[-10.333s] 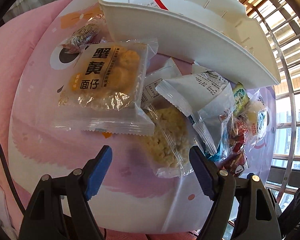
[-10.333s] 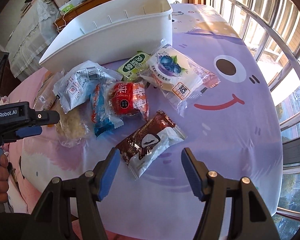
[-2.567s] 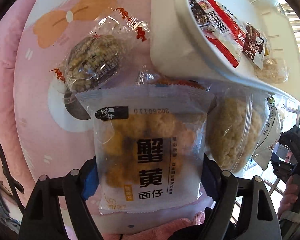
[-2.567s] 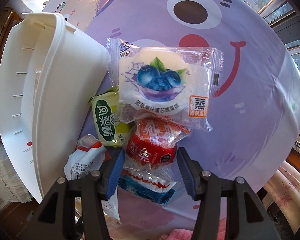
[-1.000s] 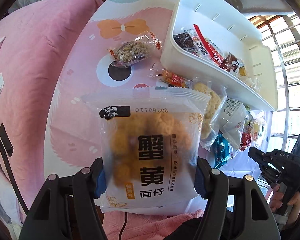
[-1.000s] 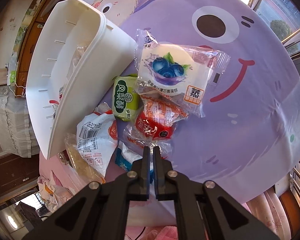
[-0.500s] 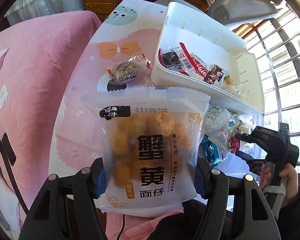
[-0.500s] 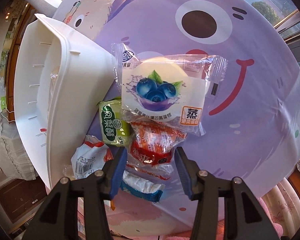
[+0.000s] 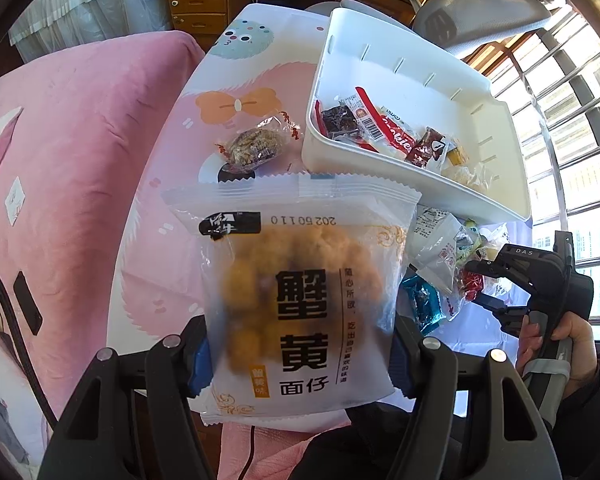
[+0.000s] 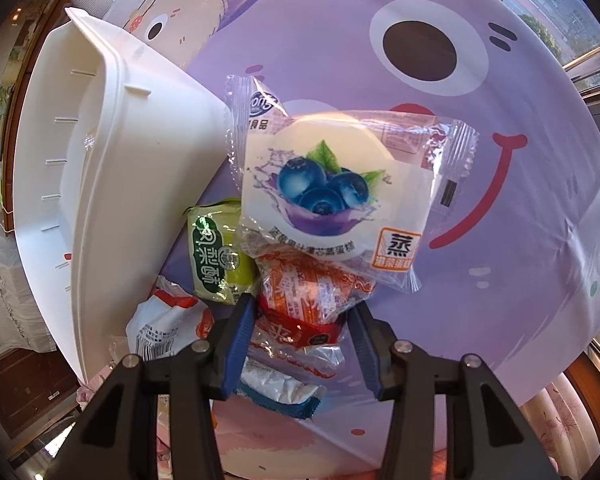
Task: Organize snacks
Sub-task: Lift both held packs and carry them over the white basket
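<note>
My left gripper [image 9: 300,356] is shut on a clear packet of yellow crab-roe noodle snacks [image 9: 296,292], held up above the table in front of the white bin [image 9: 416,180]. The bin holds several wrapped snacks [image 9: 376,132]. My right gripper [image 10: 306,340] is open with its fingers on either side of a red wrapped snack [image 10: 300,312] that lies on the table. A blueberry cake packet [image 10: 332,196] lies just beyond it, a green packet [image 10: 216,256] to its left. The right gripper also shows in the left wrist view [image 9: 500,280].
A walnut sweet [image 9: 256,148] lies left of the bin on the cartoon tablecloth [image 10: 480,260]. A white barcode packet [image 10: 164,324] and a blue-edged packet [image 10: 284,394] lie near my right gripper. A pink bed [image 9: 72,160] is at the left; window bars [image 9: 580,120] at the right.
My left gripper has lifted the noodle packet higher and back from the table. My right gripper, shut a second ago, opened and moved in around the red snack.
</note>
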A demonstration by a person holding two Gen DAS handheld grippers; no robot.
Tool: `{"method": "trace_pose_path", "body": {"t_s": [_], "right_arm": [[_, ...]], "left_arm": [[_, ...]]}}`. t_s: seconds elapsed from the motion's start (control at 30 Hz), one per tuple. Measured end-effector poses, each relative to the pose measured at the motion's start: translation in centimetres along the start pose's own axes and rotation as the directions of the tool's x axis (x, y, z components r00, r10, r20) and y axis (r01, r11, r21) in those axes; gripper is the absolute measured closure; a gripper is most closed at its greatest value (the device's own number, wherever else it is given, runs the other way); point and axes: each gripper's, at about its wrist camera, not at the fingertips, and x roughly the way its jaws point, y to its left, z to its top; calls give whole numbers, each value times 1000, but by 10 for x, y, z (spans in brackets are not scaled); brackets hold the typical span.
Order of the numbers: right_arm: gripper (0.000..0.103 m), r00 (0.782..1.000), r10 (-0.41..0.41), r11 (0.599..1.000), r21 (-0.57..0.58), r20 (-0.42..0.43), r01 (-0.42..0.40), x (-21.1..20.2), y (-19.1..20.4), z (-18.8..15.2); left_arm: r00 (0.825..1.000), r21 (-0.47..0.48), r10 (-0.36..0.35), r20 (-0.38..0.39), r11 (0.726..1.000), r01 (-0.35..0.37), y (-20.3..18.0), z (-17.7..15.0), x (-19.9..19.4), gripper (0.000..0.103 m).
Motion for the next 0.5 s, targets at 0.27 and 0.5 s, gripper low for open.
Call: {"method": "trace_pose_path", "body": {"t_s": [0.27,0.5], "right_arm": [[58,996,59,998,9,-64,-58,-6,-18,-4],[58,986,116,992,-33,-122,-121,-21,-19,-16]], "left_arm": [[1000,46,-12,12,999,12,-10,9,-7,36],[1000,117,-24,15,993,22,-29,26,-13,36]]}}
